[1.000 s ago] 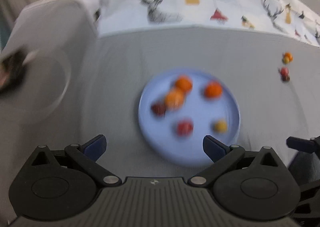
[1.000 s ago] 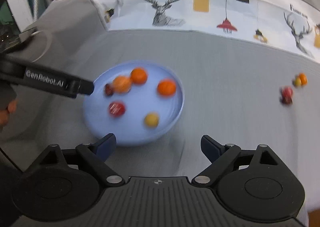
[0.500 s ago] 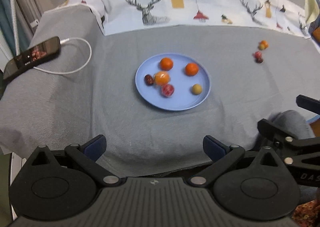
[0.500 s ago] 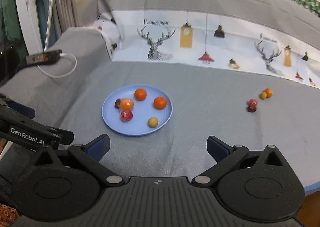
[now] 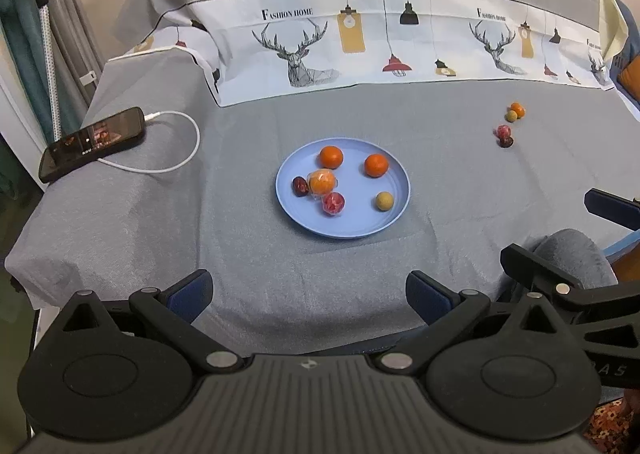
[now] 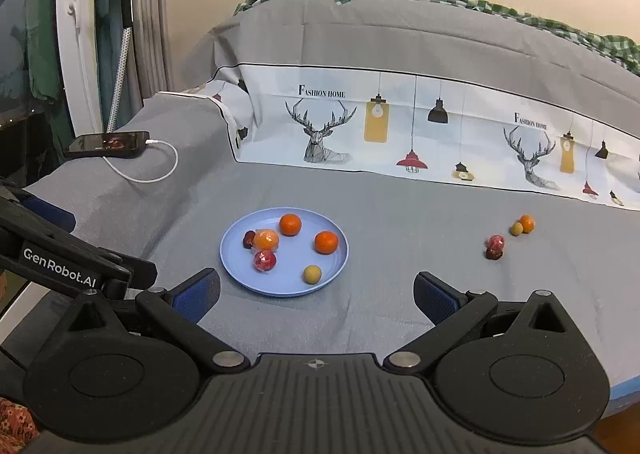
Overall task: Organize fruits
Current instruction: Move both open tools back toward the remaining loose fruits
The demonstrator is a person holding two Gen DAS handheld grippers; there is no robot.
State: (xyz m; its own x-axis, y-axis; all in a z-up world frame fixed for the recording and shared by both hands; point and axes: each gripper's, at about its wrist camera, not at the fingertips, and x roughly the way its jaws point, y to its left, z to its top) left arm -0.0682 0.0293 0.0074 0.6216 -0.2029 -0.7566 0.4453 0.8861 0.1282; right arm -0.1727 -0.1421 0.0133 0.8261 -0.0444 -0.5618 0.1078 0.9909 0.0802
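Observation:
A blue plate [image 5: 352, 223] [image 6: 236, 254] lies on the grey cloth and holds several fruits: two oranges [image 5: 331, 157] [image 6: 290, 224], a wrapped orange [image 5: 322, 181], a wrapped red fruit [image 5: 333, 203] [image 6: 264, 260], a dark date [image 5: 300, 186] and a tan ball [image 5: 384, 200] [image 6: 312, 274]. Several loose fruits [image 5: 508, 125] [image 6: 506, 238] lie to the right. My left gripper [image 5: 308, 294] and right gripper [image 6: 316, 292] are open, empty, held back near the front edge.
A phone [image 5: 92, 141] [image 6: 108, 143] with a white charging cable [image 5: 184, 157] lies at the left. A printed deer cloth [image 5: 400, 41] rises behind. The other gripper shows at each view's side. The cloth's front edge drops off below the grippers.
Both grippers have pulled back and up from the plate, so the whole surface shows. The fruits have not moved.

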